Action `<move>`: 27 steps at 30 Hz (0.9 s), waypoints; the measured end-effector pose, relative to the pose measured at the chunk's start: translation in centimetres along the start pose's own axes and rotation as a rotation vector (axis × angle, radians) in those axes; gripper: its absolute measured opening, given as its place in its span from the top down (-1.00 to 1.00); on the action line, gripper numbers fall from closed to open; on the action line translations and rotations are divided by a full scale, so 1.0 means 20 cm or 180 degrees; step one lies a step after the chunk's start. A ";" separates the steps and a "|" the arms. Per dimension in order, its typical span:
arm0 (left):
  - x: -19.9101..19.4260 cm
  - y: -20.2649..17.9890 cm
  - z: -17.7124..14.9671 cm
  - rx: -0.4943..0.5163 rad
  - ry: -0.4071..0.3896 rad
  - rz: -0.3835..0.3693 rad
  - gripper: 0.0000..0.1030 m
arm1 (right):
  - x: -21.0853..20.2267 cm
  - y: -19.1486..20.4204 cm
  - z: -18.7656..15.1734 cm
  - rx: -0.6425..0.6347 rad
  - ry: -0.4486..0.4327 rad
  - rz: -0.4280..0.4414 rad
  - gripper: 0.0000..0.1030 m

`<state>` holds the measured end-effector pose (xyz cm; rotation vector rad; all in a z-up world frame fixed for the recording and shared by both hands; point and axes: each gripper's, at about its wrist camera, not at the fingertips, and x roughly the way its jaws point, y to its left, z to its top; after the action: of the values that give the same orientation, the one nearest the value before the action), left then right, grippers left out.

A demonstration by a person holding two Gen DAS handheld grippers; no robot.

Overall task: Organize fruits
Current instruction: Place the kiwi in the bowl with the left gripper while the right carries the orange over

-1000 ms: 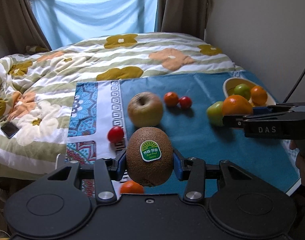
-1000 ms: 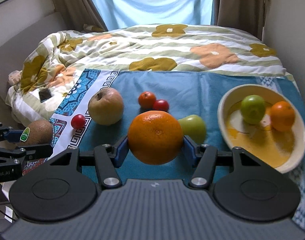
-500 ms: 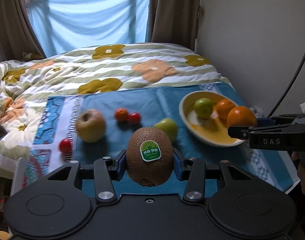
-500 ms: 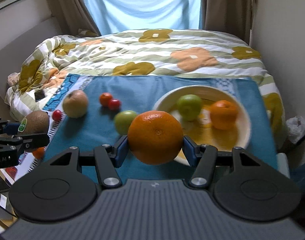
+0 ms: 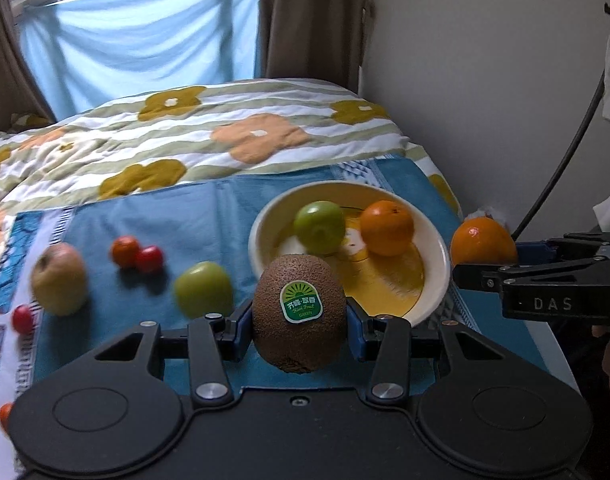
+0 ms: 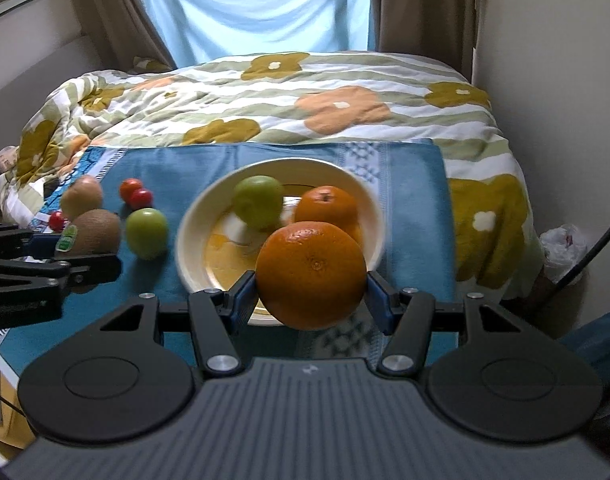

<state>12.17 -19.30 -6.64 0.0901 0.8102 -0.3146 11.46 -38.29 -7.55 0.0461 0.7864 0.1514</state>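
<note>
The left tool (image 5: 300, 322) is clamped on a kiwi (image 5: 299, 312), its blue pads pressing both flanks with the green sticker facing the camera. The right tool (image 6: 311, 292) is clamped on a large orange (image 6: 311, 274) in the same manner. Both fruits are carried in the air near the front edge of the cream bowl (image 6: 193, 220), which stands on a blue cloth (image 6: 177, 164) spread over the bed (image 6: 265, 96). In the left wrist view, the right tool and its orange lie just beyond the bowl's right rim; in the right wrist view, the orange hangs over the bowl's near rim. Done so far, by judgement: two fruits already lie in the bowl, a green apple (image 6: 259, 200) and a smaller orange (image 6: 325, 208), side by side. In hand: the kiwi and the large orange, neither yet released. Left on the cloth, outside the bowl: a second green apple (image 6: 147, 232) just to its left, a yellowish apple (image 6: 81, 196), an orange-red tomato (image 6: 128, 187) touching a red one (image 6: 141, 198), and another red tomato (image 6: 56, 220) further left. The left wrist view also shows a small orange fruit (image 5: 3, 416) at the lower left edge, too cropped to identify. The task is judged well under half complete.
</note>
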 end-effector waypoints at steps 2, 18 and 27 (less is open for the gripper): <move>0.07 -0.05 0.02 0.0035 0.0024 -0.0020 0.03 | 0.02 -0.05 0.00 0.0024 0.0008 -0.0003 -0.41; 0.48 -0.24 0.08 0.0331 0.0327 -0.0008 0.03 | 0.14 -0.28 0.01 0.0195 0.0033 -0.0074 -0.41; 0.42 -0.25 0.10 0.0271 0.0188 -0.0075 -0.75 | 0.15 -0.31 0.02 0.0242 0.0023 -0.0077 -0.41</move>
<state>17.45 -26.42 -11.26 0.1703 0.8568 -0.3700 14.55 -43.91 -10.02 0.1081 0.7997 0.0988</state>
